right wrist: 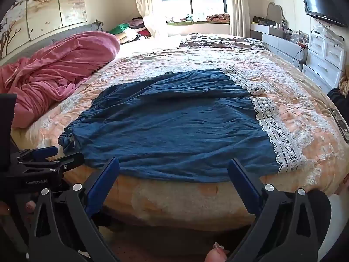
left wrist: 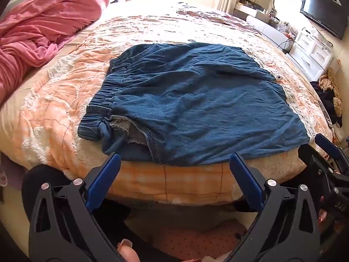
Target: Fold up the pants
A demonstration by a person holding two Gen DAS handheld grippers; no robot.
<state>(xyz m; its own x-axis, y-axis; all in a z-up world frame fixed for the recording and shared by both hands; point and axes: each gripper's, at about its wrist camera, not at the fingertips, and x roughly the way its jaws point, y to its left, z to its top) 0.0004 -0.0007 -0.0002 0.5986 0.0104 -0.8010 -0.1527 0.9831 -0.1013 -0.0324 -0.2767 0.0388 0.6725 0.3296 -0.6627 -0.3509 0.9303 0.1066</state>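
Left wrist view shows, at the bottom of the frame, the left gripper (left wrist: 174, 163) with its blue jaws spread wide and nothing between them, hanging just short of the bed's near edge. The right wrist view shows the same of the right gripper (right wrist: 173, 168): jaws wide apart, empty, just off the near edge. Just beyond both lie the blue denim pants (left wrist: 196, 104), spread flat across the peach quilted bedspread (left wrist: 65, 83), elastic waistband (left wrist: 102, 96) at centre left and white lace hems (right wrist: 277, 128) at the right of the right wrist view. No fold shows yet, so the task seems at its opening reach. The next move likely calls for each gripper to pinch the near edge, one near the waistband, one near the hem. Farther off, a pink blanket (left wrist: 48, 17) is heaped at upper left.
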